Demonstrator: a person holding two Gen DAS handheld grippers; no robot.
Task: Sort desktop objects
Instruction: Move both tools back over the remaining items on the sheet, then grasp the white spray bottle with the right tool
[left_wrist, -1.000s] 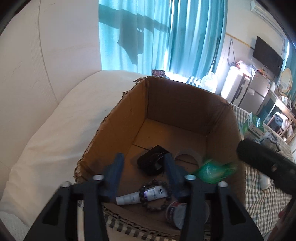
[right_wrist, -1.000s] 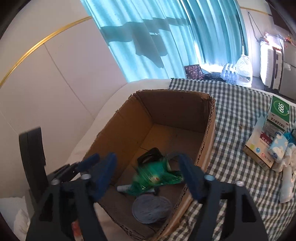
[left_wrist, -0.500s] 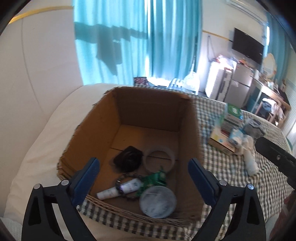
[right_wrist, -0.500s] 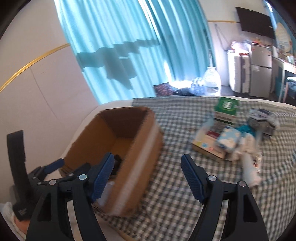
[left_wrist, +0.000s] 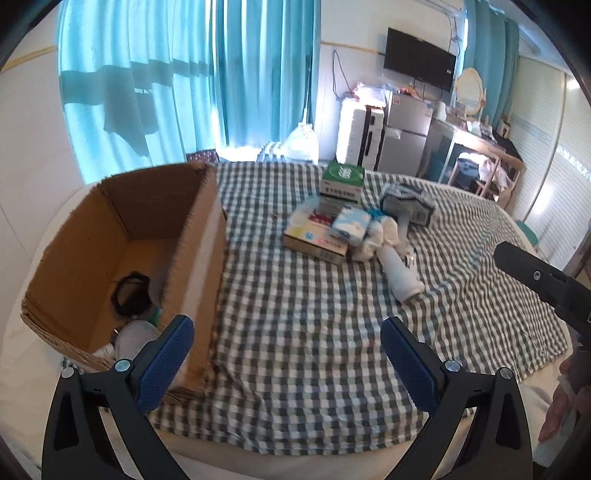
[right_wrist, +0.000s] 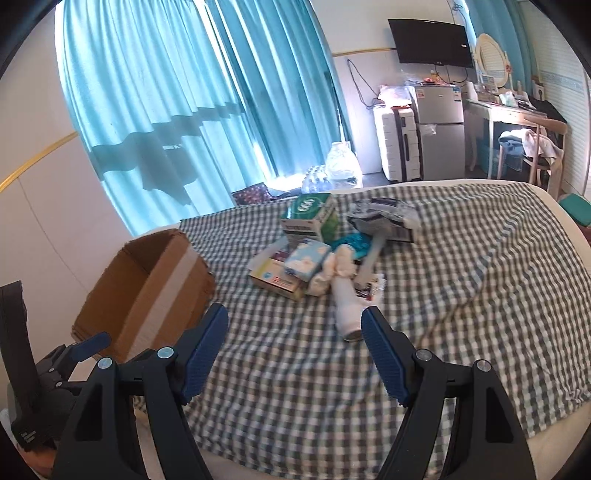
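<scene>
An open cardboard box (left_wrist: 199, 236) stands at the left on the checked cloth, with a black item (left_wrist: 131, 295) and a round lid (left_wrist: 133, 338) inside. Right of it lies a pile: a green box (left_wrist: 341, 177), a flat carton (left_wrist: 314, 240), a tissue pack (left_wrist: 351, 221), a white bottle (left_wrist: 400, 273) and a dark packet (left_wrist: 406, 206). My left gripper (left_wrist: 286, 332) hangs wide open and empty over the cloth beside the box's near corner. My right gripper (right_wrist: 295, 319) is open and empty, just short of the white bottle (right_wrist: 347, 299).
The checked cloth (right_wrist: 461, 295) covers a white-edged bed or table. A teal curtain (right_wrist: 184, 92), a suitcase (right_wrist: 395, 144), a small fridge (right_wrist: 439, 133) and a desk with a chair (right_wrist: 517, 122) stand beyond. A person's hand (left_wrist: 557, 417) shows at the lower right.
Both grippers swung right, from above the box toward the pile. A green packet dropped from between the right jaws into the box. The left jaws spread wide.
</scene>
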